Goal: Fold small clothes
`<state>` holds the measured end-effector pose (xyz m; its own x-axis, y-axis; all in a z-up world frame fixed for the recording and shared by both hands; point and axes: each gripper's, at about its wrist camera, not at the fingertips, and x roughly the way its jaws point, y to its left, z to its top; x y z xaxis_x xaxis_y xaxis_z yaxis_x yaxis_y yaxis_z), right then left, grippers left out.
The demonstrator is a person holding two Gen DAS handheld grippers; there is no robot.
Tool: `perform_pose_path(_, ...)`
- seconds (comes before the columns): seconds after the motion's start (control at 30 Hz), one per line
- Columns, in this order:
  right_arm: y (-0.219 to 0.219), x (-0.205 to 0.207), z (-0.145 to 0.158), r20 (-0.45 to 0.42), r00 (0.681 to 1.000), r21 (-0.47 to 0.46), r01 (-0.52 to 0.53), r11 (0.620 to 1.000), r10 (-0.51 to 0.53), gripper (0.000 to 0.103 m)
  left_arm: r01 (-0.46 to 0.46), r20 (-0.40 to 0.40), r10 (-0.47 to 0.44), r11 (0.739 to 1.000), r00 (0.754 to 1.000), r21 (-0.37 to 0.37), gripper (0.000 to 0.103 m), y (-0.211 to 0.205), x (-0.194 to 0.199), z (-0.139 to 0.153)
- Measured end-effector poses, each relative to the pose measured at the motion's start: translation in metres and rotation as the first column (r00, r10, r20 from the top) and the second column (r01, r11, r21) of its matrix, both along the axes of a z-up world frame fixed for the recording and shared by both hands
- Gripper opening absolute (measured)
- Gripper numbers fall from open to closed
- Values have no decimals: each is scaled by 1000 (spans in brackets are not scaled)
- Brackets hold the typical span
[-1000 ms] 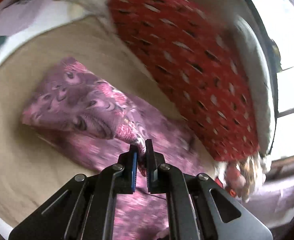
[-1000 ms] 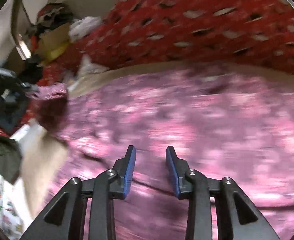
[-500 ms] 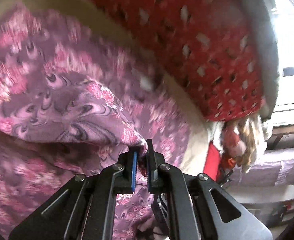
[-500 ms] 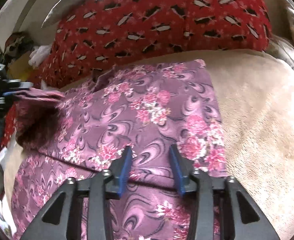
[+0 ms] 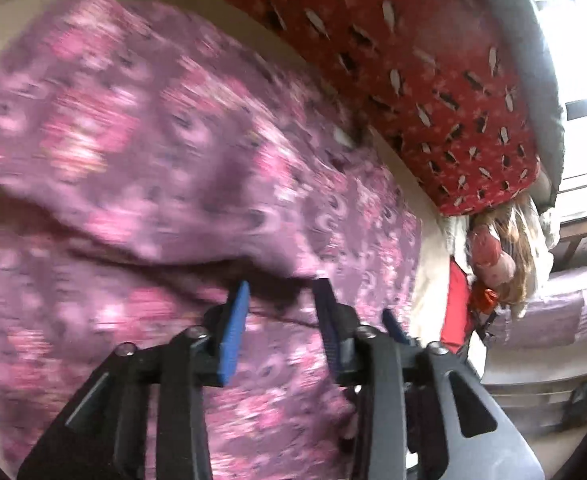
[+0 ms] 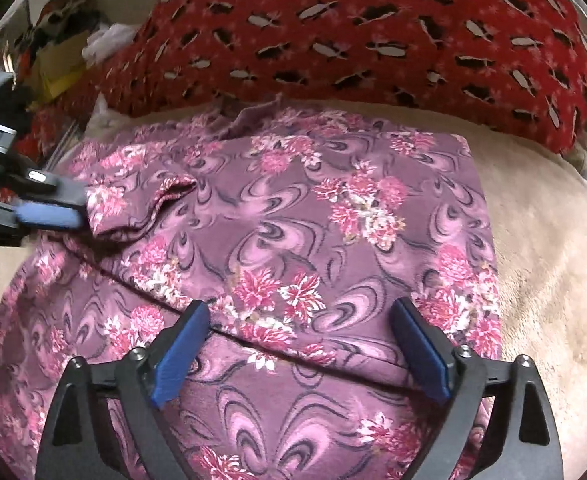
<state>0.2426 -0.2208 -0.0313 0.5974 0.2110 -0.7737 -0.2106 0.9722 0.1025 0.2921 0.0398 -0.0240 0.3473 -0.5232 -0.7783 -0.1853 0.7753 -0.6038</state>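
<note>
A purple garment with pink flowers point(image 6: 293, 216) lies folded on the beige bedcover point(image 6: 545, 264); in the left wrist view the garment point(image 5: 153, 152) is blurred. My left gripper point(image 5: 280, 290) hovers low over a folded edge, its jaws opening, with cloth under the gap but not pinched. In the right wrist view the left gripper point(image 6: 78, 205) sits at the left, its tips right at a turned-over corner of the cloth. My right gripper point(image 6: 299, 312) is spreading wide above the near fold line, nothing held between its blue pads point(image 6: 181, 344).
A red blanket with black and white marks point(image 6: 373, 32) is heaped along the far side of the bed. A doll with long hair point(image 5: 497, 248) hangs at the bed's edge. Mixed clutter point(image 6: 61, 40) is piled at the far left.
The left gripper carried the pinched cloth corner over and down onto the garment, then its jaws parted and let it go. The right jaws went from narrow to wide apart.
</note>
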Motion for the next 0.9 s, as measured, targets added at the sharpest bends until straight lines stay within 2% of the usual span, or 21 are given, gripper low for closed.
perform_pose_path(0.17, 2, 3, 5, -52, 998, -2, 44, 999, -44, 96, -85, 4, 85, 994, 996, 67, 35, 48, -14, -9)
perform_pose_path(0.23, 2, 2, 13, -69, 995, 64, 80, 995, -75, 95, -107, -11, 107, 992, 994, 62, 35, 60, -15, -18)
perform_pose_path(0.27, 2, 0, 17, -74, 994, 132, 91, 987, -81, 95, -120, -24, 121, 992, 992, 49, 35, 67, -15, -23)
perform_pose_path(0.33, 5, 0, 26, -97, 992, 302, 101, 948, -75, 95, -140, -43, 140, 990, 989, 10, 35, 75, -15, -33)
perform_pose_path(0.47, 29, 11, 30, -145, 989, 498, 91, 863, -20, 95, -146, -61, 144, 989, 988, -36, 35, 80, -15, -47)
perform_pose_path(0.5, 39, 17, 28, -168, 986, 533, 87, 842, 5, 95, -146, -60, 143, 988, 988, -41, 35, 82, -16, -48)
perform_pose_path(0.57, 55, 27, 23, -210, 977, 553, 100, 827, 22, 95, -144, -54, 142, 988, 988, -52, 35, 83, -17, -48)
perform_pose_path(0.67, 71, 41, 15, -236, 972, 588, 137, 797, 7, 92, -148, -54, 144, 987, 988, -66, 35, 83, -17, -48)
perform_pose_path(0.77, 75, 51, 8, -259, 965, 614, 193, 765, -36, 72, -150, -54, 146, 986, 988, -70, 35, 85, -18, -47)
perform_pose_path(0.8, 73, 51, 6, -265, 964, 626, 204, 753, -41, 53, -151, -52, 147, 986, 988, -70, 35, 85, -18, -46)
perform_pose_path(0.83, 72, 54, 3, -270, 963, 654, 202, 729, -25, 25, -151, -51, 148, 986, 988, -70, 35, 87, -19, -46)
perform_pose_path(0.87, 68, 55, 3, -271, 963, 668, 197, 718, -13, 14, -152, -50, 149, 986, 988, -70, 35, 88, -19, -45)
perform_pose_path(0.9, 65, 53, 6, -254, 967, 675, 186, 714, -13, 13, -154, -49, 151, 986, 987, -70, 35, 88, -19, -44)
